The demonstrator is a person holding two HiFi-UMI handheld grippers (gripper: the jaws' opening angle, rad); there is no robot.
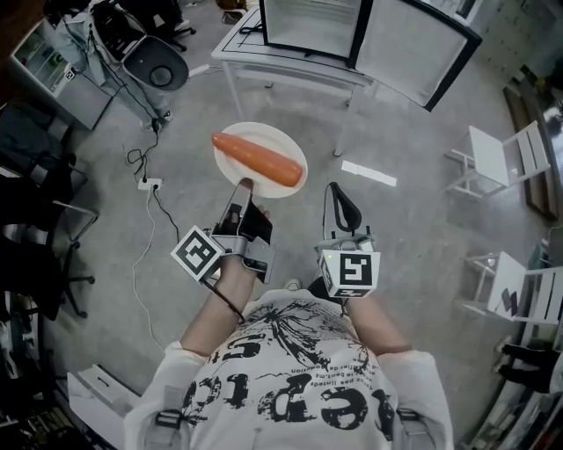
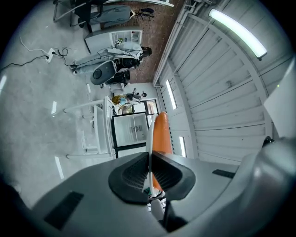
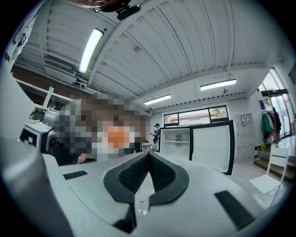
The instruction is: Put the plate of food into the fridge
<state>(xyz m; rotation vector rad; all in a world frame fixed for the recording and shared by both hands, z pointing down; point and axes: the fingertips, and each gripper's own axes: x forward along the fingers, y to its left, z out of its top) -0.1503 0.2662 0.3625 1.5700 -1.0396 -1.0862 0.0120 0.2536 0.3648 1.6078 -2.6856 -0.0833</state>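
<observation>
A white plate [image 1: 264, 134] carrying a long orange carrot [image 1: 257, 158] is held out above the grey floor. My left gripper [image 1: 244, 185] is shut on the plate's near rim. In the left gripper view the plate [image 2: 149, 139] shows edge-on between the pads, the carrot [image 2: 162, 134] lies to its right, and the left gripper [image 2: 149, 156] pinches the rim. My right gripper [image 1: 335, 190] hangs beside the plate, shut and holding nothing; the right gripper [image 3: 148, 156] shows its pads meeting. The fridge [image 1: 310, 26] stands open ahead, its door [image 1: 413, 48] swung to the right. It also shows as the fridge [image 3: 178, 139] in the right gripper view.
A white table [image 1: 236, 48] stands at the fridge's left. White folding chairs [image 1: 503, 156] [image 1: 519, 290] are at the right. A power strip with cables [image 1: 149, 184] lies on the floor at the left, near a dark chair [image 1: 163, 70]. A white strip [image 1: 369, 173] lies on the floor.
</observation>
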